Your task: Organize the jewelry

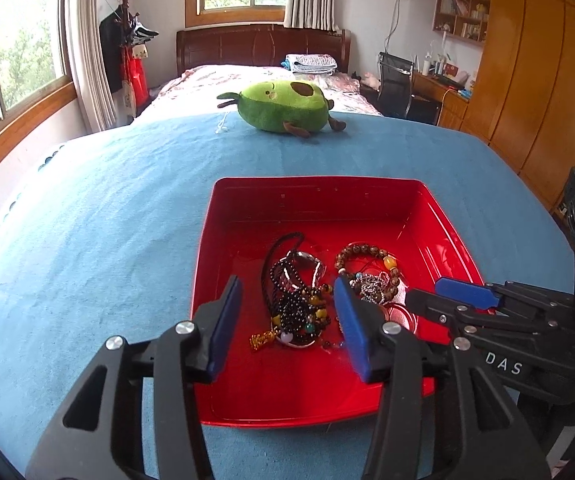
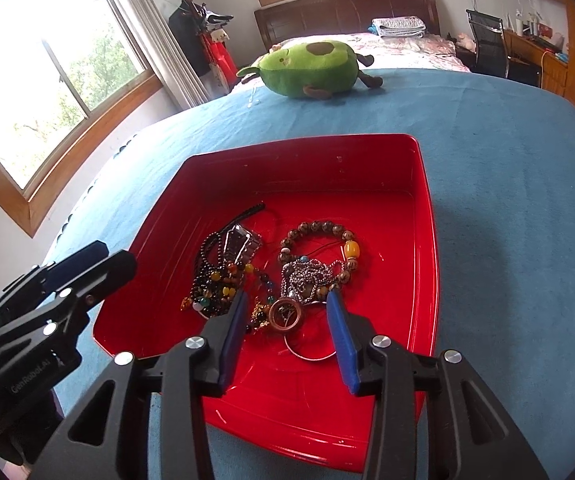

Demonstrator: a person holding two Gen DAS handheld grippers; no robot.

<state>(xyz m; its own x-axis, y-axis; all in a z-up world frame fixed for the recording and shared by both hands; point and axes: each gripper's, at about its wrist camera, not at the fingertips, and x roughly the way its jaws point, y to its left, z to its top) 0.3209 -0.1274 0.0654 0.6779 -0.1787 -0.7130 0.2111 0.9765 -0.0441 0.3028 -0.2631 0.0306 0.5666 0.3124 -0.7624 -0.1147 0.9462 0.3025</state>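
Note:
A red tray [image 1: 311, 181] [image 2: 299, 142] sits on the blue cloth and holds a tangle of jewelry. On its left lies a black bead necklace with coloured beads [image 1: 297, 312] [image 2: 211, 280] and a metal watch band [image 2: 241, 245]. On its right are a brown bead bracelet [image 1: 363, 249] [image 2: 319, 226], a silver chain [image 1: 371, 288] [image 2: 307, 276] and a copper ring pendant [image 2: 285, 314]. My left gripper [image 1: 287, 284] [image 2: 115, 254] hangs open over the black beads, gripping nothing. My right gripper [image 2: 287, 296] [image 1: 425, 292] stands open over the ring pendant, nothing pressed between its pads.
A green avocado plush [image 1: 283, 106] [image 2: 311, 66] lies at the far edge of the blue cloth [image 1: 107, 220]. Beyond it are a bed, a coat stand by the windows on the left, and a chair, desk and wooden wardrobe on the right.

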